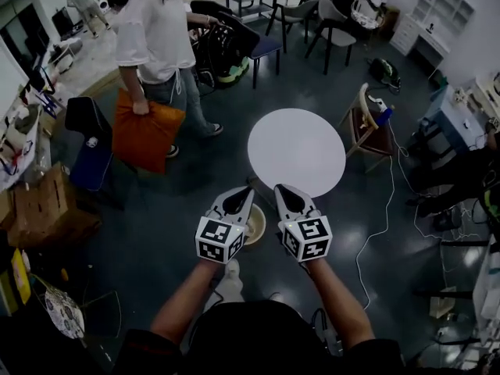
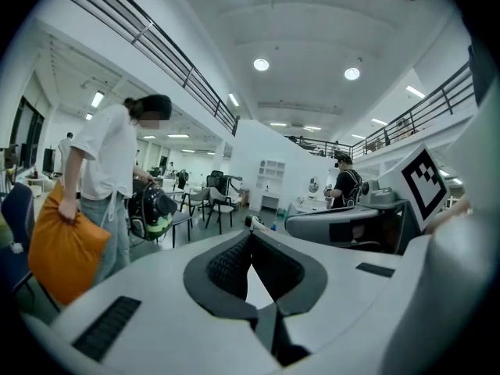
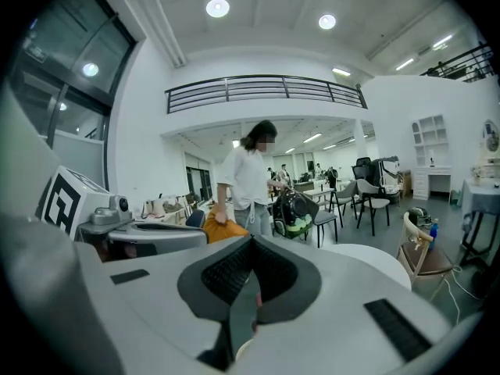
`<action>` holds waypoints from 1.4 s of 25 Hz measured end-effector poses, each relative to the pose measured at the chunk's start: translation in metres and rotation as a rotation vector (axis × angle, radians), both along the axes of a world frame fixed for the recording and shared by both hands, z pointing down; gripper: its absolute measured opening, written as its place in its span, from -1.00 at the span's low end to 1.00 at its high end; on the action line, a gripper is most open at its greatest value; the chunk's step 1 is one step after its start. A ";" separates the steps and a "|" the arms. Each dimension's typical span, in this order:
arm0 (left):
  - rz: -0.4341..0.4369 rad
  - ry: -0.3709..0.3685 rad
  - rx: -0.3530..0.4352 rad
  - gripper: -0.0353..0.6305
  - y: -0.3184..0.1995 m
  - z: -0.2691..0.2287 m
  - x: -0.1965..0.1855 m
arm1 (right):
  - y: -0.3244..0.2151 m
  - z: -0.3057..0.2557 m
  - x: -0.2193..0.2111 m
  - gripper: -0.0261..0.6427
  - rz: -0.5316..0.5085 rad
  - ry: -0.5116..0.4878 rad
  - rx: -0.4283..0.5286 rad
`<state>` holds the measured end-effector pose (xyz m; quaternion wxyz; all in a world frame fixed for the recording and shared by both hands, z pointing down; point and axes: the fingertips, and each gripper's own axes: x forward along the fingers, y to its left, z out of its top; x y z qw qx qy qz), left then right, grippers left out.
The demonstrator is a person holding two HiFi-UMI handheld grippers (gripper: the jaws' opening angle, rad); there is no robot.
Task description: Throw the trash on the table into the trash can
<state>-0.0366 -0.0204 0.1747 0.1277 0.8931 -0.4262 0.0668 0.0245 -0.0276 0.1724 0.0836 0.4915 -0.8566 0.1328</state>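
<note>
The left claw is closed, its black ribbed pads meeting at the tips with nothing between them. The right claw is closed too; a reddish sliver in its seam is too small to identify. Below and between them on the dark floor sits a round cream container, probably the trash can. Just beyond stands the round white table, its top apparently bare, so no trash is visible. Any scrap left there would likely be light and crushable, best pinched at a raised edge.

Round ceiling lights glare brightly; head view is dim, gripper views bend strongly at dark edges.
</note>
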 end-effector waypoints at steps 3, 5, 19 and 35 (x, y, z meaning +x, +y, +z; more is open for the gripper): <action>-0.004 -0.012 0.025 -0.85 0.030 -0.014 0.021 | 0.029 -0.016 0.018 -0.86 -0.013 -0.006 0.032; -0.008 -0.020 0.039 -0.85 0.050 -0.022 0.033 | 0.047 -0.026 0.030 -0.86 -0.018 -0.013 0.052; -0.059 -0.047 0.092 -0.85 0.180 -0.043 0.107 | 0.164 -0.055 0.103 -0.86 -0.070 -0.041 0.118; -0.112 -0.058 0.159 -0.85 0.221 -0.082 0.083 | 0.199 -0.085 0.077 -0.87 -0.116 -0.074 0.173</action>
